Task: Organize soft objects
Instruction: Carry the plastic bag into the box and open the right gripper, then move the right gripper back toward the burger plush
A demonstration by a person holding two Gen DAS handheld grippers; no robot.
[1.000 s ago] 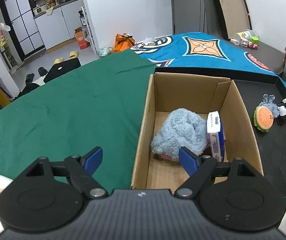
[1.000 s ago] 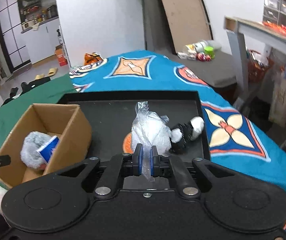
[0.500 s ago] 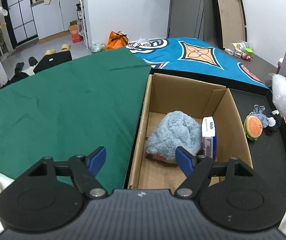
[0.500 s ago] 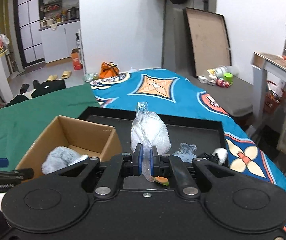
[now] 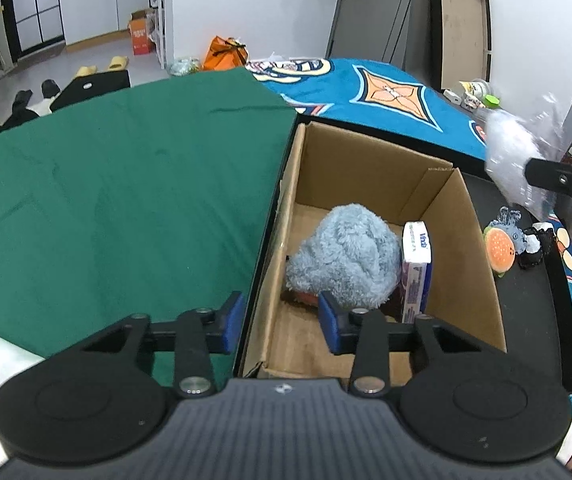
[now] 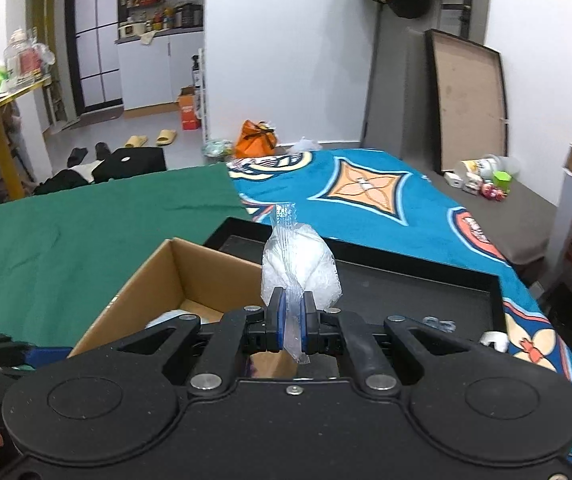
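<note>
Cardboard box [image 5: 369, 184] sits on the black tray [image 6: 425, 280], with a fluffy blue plush [image 5: 345, 260] and a tissue pack [image 5: 417, 268] inside. Right gripper [image 6: 290, 328] is clamped on a clear plastic bag [image 6: 299, 270], held up over the box's far right corner. Left gripper [image 5: 280, 322] hangs spread apart over the box's near-left wall.

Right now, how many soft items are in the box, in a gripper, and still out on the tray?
In the cardboard box: 2, grey plush and tissue pack
In the right gripper: 1, clear bag
On the black tray: 3, burger plush, grey-blue plush, black-and-white plush
Total: 6
</note>
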